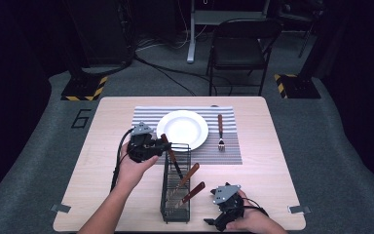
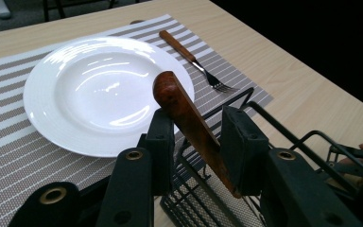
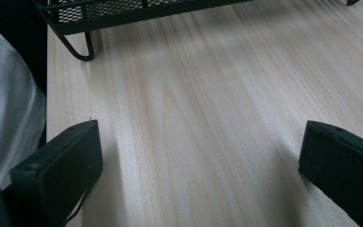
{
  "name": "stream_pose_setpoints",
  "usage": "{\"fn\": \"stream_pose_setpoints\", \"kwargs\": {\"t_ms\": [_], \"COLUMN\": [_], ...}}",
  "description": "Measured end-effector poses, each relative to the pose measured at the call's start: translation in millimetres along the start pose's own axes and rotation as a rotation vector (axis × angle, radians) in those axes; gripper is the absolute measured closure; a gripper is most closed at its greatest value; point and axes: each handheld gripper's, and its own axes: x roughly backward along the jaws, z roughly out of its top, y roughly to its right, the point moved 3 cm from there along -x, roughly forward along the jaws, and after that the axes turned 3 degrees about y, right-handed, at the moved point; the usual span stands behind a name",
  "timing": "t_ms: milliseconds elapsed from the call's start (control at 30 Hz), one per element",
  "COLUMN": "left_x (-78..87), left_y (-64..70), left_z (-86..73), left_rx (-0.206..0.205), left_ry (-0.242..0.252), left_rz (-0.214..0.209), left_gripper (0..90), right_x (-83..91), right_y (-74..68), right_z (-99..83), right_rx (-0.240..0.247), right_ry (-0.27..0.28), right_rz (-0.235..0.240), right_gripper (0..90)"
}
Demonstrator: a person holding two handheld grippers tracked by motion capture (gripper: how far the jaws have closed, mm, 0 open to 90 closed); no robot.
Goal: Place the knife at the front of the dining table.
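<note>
1. The worktop [image 1: 268, 161] carried a striped placemat [image 1: 141, 117] with a white plate [image 1: 182, 128] on it and a fork [image 1: 220, 131] already laid beside it.
2. The wire caddy [image 1: 176, 183] kept two wooden-handled pieces [image 1: 189, 184].
3. The left gripper [image 2: 196, 130] had its jaws around a third wooden handle [image 2: 184, 111], probably a knife, at the caddy's far end, not yet placed.
4. The right gripper [image 1: 226, 204] rested near the front edge, jaws wide apart and empty.

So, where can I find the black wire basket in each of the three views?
High view: the basket is at lower centre, nearer the person than the plate.
Left gripper view: lower right, behind the fingers and the handle between them.
Right gripper view: along the top edge, one foot on the table.
Shared landmark: the light wood table.
</note>
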Motion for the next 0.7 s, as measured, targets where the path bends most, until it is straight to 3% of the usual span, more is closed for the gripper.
{"fn": "stream_pose_setpoints", "kwargs": {"t_ms": [100,367,467,567,633,700], "left_x": [3.5,13.8,15.7,18.4,20.5,20.9], "left_y": [4.5,20.6,24.3,30.2,35.1,35.5], "left_z": [4.0,15.6,17.8,20.8,23.9,24.9], "left_rx": [-0.009,0.005,-0.011,-0.029,-0.074,-0.081], "left_ry": [0.001,0.038,0.041,0.042,0.041,0.039], "left_rz": [-0.002,-0.093,-0.103,-0.110,-0.068,-0.060], "left_gripper": [68.8,77.0,78.7,80.1,80.4,80.4], "right_x": [0.1,0.1,0.1,0.1,0.0,0.0], "right_y": [0.0,0.0,0.0,0.0,0.1,0.0], "right_z": [0.0,0.0,0.0,0.0,-0.1,-0.1], "right_rx": [0.001,0.002,0.002,0.002,0.003,0.003], "right_ry": [-0.001,0.000,0.000,0.000,0.000,0.000], "right_rz": [0.003,0.003,0.003,0.003,0.002,0.002], "right_gripper": [0.0,0.0,0.0,0.0,0.0,0.0]}}
